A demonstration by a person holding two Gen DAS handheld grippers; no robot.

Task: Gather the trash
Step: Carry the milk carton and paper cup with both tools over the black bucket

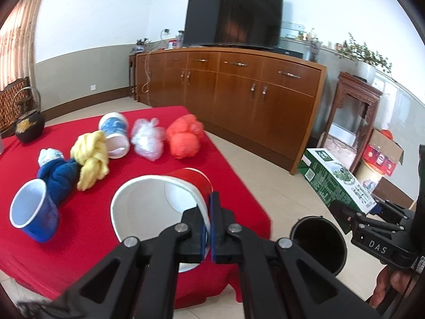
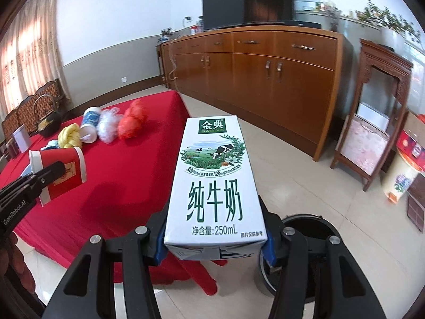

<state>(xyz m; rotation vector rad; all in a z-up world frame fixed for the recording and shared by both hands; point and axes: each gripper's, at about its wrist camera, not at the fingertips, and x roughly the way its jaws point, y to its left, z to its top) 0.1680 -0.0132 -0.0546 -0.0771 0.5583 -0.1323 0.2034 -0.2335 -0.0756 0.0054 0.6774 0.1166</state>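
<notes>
Claw [image 2: 213,239] grips carton [image 2: 215,180] beyond table edge [image 2: 175,138].

Open tiled floor [image 2: 305,164] between the red-clothed table [image 1: 164,175] and the long wooden cabinet [image 1: 239,90], black bin [image 1: 318,242] just off the table corner with its mouth uncovered, cups and bundled rags crowding the tabletop's far left, carved stand [image 2: 377,111] and boxes lining the right wall.

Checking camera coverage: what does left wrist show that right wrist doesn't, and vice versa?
Left wrist only: the blue cup lying on the table, the navy cloth bundle, and the red cup's white inside where the left claw pinches its wall.

Right wrist only: the milk carton's printed front, clamped in the right claw.

Both: red cup, carton, black bin on the floor, red tablecloth, yellow cloth, orange bundle, TV.
</notes>
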